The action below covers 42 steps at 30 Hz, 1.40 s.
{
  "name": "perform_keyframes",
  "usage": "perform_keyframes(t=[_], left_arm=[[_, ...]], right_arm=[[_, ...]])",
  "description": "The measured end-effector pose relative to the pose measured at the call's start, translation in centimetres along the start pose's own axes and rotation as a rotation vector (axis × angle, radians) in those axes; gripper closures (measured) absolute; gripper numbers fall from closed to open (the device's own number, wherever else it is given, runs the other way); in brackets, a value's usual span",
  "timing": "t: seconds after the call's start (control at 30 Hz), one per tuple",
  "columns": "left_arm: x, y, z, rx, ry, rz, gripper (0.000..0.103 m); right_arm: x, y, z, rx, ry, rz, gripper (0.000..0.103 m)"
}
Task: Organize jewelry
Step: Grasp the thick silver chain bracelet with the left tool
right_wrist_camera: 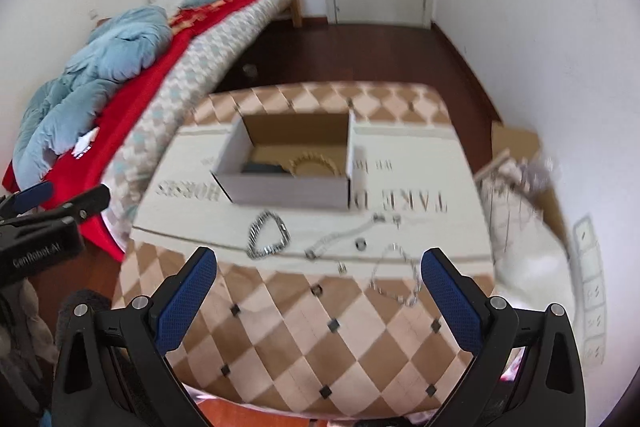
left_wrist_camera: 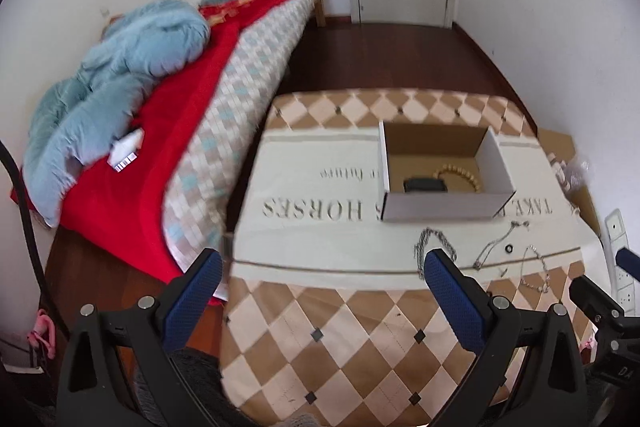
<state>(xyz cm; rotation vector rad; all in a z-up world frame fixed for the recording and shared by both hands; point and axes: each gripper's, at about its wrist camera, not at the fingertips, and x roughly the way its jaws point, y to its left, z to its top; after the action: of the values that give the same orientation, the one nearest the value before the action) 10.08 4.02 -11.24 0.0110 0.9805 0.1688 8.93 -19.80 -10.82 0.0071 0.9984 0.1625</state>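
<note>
An open cardboard box (left_wrist_camera: pixel 440 205) (right_wrist_camera: pixel 286 191) stands on the checkered table and holds a beaded bracelet (left_wrist_camera: pixel 460 175) (right_wrist_camera: pixel 314 165) and a dark item (left_wrist_camera: pixel 424 185). In front of it lie a silver link bracelet (right_wrist_camera: pixel 267 235) (left_wrist_camera: pixel 430 241), a thin necklace (right_wrist_camera: pixel 348 233) (left_wrist_camera: pixel 498 241), a small ring (right_wrist_camera: pixel 361 244) (left_wrist_camera: pixel 509 249) and a silver chain (right_wrist_camera: pixel 398 281) (left_wrist_camera: pixel 536 271). My left gripper (left_wrist_camera: pixel 322 277) is open and empty over the table's near left edge. My right gripper (right_wrist_camera: pixel 318 275) is open and empty, just short of the jewelry.
A bed (left_wrist_camera: pixel 180 115) with a red cover and a blue duvet (left_wrist_camera: pixel 120 75) stands left of the table (left_wrist_camera: pixel 340 327). Flat cardboard and a bag (right_wrist_camera: pixel 528 187) lie on the right by the wall. A power strip (right_wrist_camera: pixel 592 287) lies on the floor at right.
</note>
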Motion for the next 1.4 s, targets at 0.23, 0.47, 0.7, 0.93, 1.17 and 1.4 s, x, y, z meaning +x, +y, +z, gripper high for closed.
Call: perform_keyframes(t=[0.23, 0.47, 0.7, 0.93, 1.17, 1.4], left_arm=[[7.2, -2.7, -0.9, 0.052, 0.163, 0.005, 0.0], [13.2, -5.6, -0.4, 0.093, 0.28, -0.064, 0.001], [17.0, -9.0, 0.0, 0.173, 0.358, -0.138, 0.012], [17.3, -10.7, -0.2, 0.227, 0.351, -0.208, 0.069], [16.7, -9.2, -0.7, 0.209, 0.354, -0.234, 0.098], [15.6, -5.0, -2.3, 0.185, 0.345, -0.168, 0.101]], right_arm=[[4.8, -5.8, -2.8, 0.192, 0.123, -0.121, 0.052], [7.6, -10.5, -5.1, 0.318, 0.175, -0.131, 0.055], [9.2, -11.6, -5.1, 0.348, 0.203, -0.135, 0.055], [10.6, -11.6, -4.7, 0.35, 0.217, -0.11, 0.055], [11.3, -9.7, -4.0, 0.334, 0.213, -0.009, 0.055], [12.9, -3.0, -1.6, 0.211, 0.182, 0.1, 0.055]])
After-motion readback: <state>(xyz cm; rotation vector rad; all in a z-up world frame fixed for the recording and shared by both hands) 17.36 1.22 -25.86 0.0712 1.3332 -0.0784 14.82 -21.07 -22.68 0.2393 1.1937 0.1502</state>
